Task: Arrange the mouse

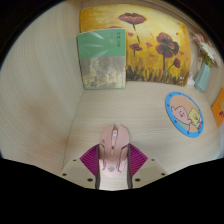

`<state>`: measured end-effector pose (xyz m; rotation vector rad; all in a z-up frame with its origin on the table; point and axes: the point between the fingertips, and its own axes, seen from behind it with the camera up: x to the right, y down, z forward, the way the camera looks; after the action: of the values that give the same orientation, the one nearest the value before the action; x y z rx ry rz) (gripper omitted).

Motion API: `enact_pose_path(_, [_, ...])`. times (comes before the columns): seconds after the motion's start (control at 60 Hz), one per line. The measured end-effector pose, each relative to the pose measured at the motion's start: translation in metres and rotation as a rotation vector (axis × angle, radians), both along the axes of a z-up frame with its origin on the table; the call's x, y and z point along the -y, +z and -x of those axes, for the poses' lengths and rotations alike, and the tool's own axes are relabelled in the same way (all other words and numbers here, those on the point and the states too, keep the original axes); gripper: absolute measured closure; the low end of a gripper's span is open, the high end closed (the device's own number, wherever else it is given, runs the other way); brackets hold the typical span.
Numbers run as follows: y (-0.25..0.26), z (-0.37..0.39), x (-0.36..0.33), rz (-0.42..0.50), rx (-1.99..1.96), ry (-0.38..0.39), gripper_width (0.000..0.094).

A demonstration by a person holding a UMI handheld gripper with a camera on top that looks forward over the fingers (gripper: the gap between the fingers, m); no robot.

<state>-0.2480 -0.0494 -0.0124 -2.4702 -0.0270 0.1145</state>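
A pale pink computer mouse (113, 150) stands between my fingers, its front pointing away from me. Both magenta pads (92, 157) press against its sides, so my gripper (113, 160) is shut on it. The mouse appears to be just above or on the light wooden desk (60, 110); I cannot tell whether it touches the surface.
A green book (103, 57) lies far ahead, next to a yellow mat printed with flowers (150, 40). A round blue coaster with a cartoon figure (183, 111) lies ahead to the right. Bare desk stretches ahead and to the left of the fingers.
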Motion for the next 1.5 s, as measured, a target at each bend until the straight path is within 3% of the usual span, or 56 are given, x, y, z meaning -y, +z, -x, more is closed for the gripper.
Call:
enact_pose_path(0.15, [0.030,-0.012,-0.007,-0.005,0.029,0.058,0.0570])
enact_pose_path(0.417, [0.262,-0.110,-0.091,-0.361,0.071,0.054,0.0569])
enact_pose_path(0.55, [0.308,-0.192,-0.119,-0.447,0.077,0.008,0.0569])
enact_pose_path(0.633, [0.292,-0.237,-0.130,-0.427,0.078,-0.013,0.0572])
enact_pose_path(0.717, [0.243,-0.271,-0.136,-0.371,0.082,-0.025,0.0573])
enact_pose_path(0.833, [0.142,-0.292,-0.126,-0.177,0.096,0.004,0.0573])
enact_pose_path(0.967, [0.060,-0.288,-0.111,-0.050,0.072,0.035,0.0575])
enact_pose_path(1.133, [0.005,-0.283,-0.098,0.037,0.061,0.064,0.0571])
enact_pose_path(1.217, [0.007,-0.282,-0.099,0.026,0.032,0.054,0.0564])
enact_pose_path(1.383, [0.005,-0.282,-0.099,0.053,0.007,0.062,0.0428])
enact_pose_path(1.5, [0.010,-0.289,-0.095,0.089,0.073,0.086,0.0208])
